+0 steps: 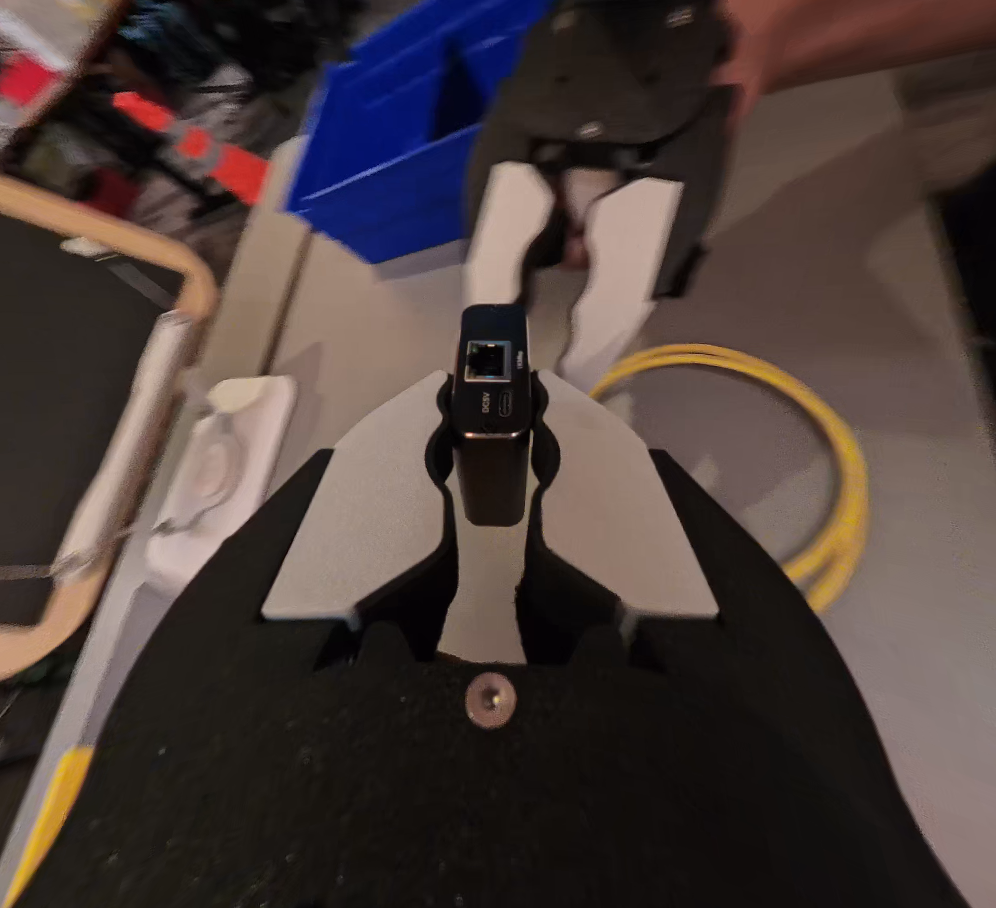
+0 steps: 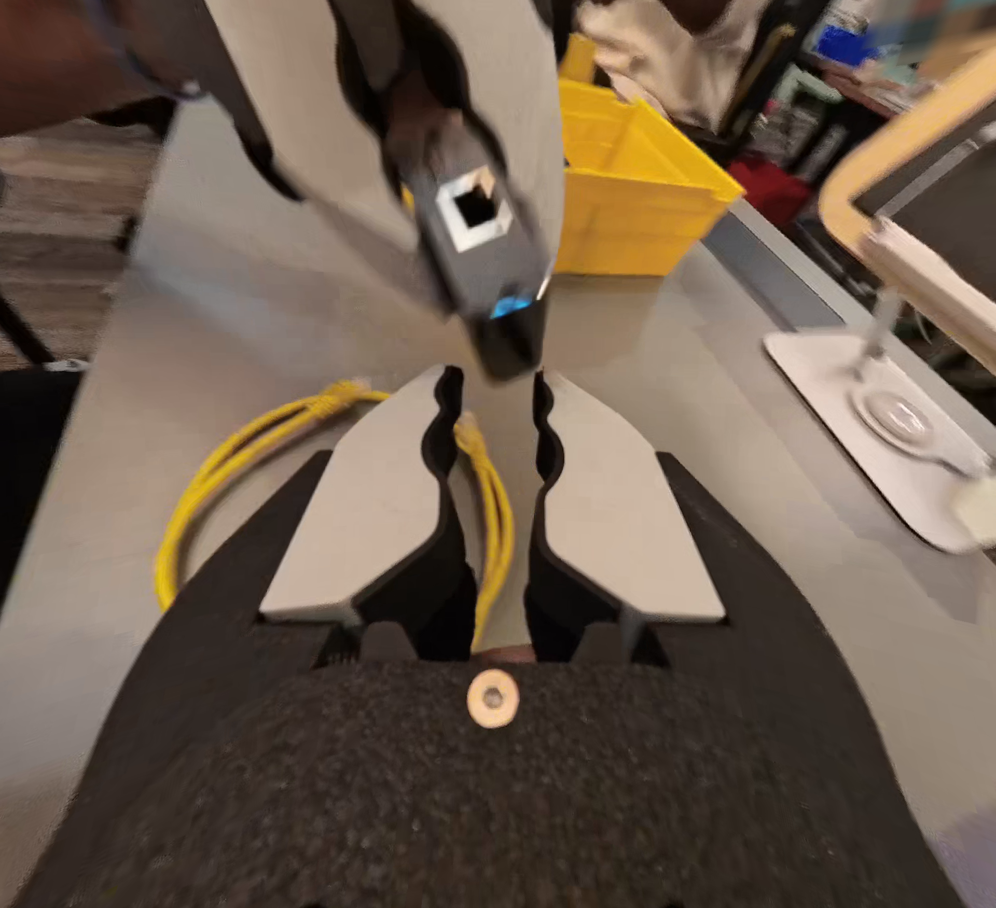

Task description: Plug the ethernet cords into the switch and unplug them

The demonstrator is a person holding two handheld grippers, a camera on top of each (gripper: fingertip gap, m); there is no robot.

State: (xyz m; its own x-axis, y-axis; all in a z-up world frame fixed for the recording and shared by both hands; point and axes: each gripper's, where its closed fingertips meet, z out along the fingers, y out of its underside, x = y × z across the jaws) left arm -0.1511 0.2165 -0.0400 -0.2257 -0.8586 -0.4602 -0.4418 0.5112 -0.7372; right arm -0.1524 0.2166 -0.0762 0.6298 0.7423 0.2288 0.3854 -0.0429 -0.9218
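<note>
Left wrist view: left gripper (image 1: pixel 491 392) jaws clamped on the small black switch (image 1: pixel 493 416), held clear above the grey bench (image 1: pixel 808 322), its ethernet port facing up toward the camera and vacant. Right gripper (image 1: pixel 560 338) hovers just beyond, jaws parted, nothing between them. Yellow ethernet cord (image 1: pixel 808 456) lies coiled on the bench to the right; blue bin (image 1: pixel 399 144) near the far bench edge; white stand base (image 1: pixel 221 472) at the left edge. Right wrist view: right gripper (image 2: pixel 495 381) jaws narrowly apart and empty, tips just below the switch (image 2: pixel 479 257). Cord (image 2: pixel 226 467) coiled beneath; yellow bin (image 2: pixel 630 192) behind. Bare bench lies between cord and bin.
</note>
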